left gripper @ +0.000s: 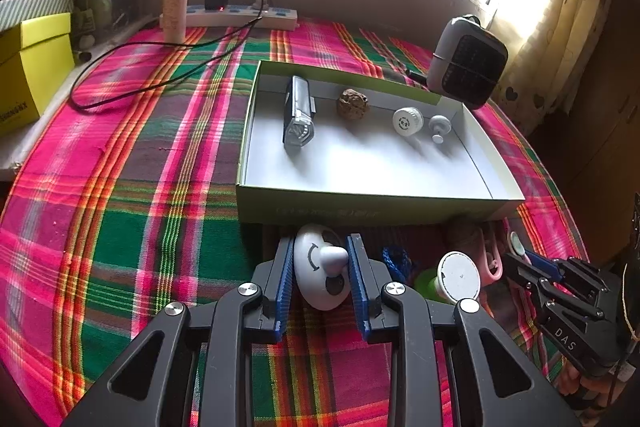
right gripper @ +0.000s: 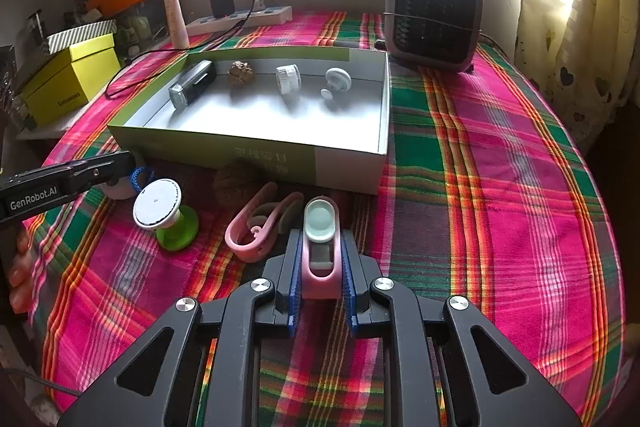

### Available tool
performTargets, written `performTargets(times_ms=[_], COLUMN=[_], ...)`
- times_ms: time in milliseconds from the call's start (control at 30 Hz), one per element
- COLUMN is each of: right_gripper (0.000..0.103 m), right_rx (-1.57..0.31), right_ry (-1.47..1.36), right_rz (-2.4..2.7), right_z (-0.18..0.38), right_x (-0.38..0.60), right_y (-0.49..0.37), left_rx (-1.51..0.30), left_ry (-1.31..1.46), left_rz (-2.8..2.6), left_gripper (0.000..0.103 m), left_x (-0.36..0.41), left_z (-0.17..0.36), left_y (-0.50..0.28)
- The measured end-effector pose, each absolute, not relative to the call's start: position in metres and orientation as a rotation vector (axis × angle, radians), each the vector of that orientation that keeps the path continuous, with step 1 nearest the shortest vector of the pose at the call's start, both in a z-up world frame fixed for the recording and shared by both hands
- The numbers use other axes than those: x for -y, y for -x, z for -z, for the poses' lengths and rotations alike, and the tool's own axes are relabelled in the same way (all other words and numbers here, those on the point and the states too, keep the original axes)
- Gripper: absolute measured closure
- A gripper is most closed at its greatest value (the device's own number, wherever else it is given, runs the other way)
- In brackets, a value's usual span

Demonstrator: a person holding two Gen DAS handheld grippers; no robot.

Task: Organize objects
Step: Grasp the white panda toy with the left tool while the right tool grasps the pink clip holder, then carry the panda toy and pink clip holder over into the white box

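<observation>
Both hand-held grippers were clamped, the left (left gripper: 319, 269) on a white knob (left gripper: 320, 267), the right (right gripper: 321, 259) on a pink clip (right gripper: 321, 247) lying lengthwise between its jaws, and the box (right gripper: 352, 169) lay at twelve o'clock, just beyond each.

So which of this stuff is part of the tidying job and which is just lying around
Job: open box with four items already in it; white egg-shaped gadget in left gripper; pink clip in right gripper; second pink clip; green-based spool.

Lying about: fan heater, power strip, yellow box.
</observation>
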State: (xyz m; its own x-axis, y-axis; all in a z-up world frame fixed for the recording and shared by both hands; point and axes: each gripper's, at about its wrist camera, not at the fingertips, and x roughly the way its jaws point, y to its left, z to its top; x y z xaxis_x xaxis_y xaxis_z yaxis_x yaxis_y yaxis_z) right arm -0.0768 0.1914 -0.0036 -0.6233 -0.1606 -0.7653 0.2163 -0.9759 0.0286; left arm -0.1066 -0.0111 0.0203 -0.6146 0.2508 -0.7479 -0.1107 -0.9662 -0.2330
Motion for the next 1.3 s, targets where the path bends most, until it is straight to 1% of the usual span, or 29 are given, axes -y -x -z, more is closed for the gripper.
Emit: performTargets(times_ms=[833,1300], right_gripper=[0.085,0.085], right_rx=[-0.110,-0.110], right_ry=[-1.149,-1.089], right_rz=[2.656,2.625], right_z=[-0.019,-0.036], right_x=[-0.184,-0.173], right_y=[0.072,0.094], left_rx=[0.225,0.218], left_ry=[1.192,1.150], left_rz=[-2.670,-2.677], left_gripper=[0.079,0.079], left_x=[0.013,0.013], left_z=[-0.044,-0.058], left_y=[0.097,0.118])
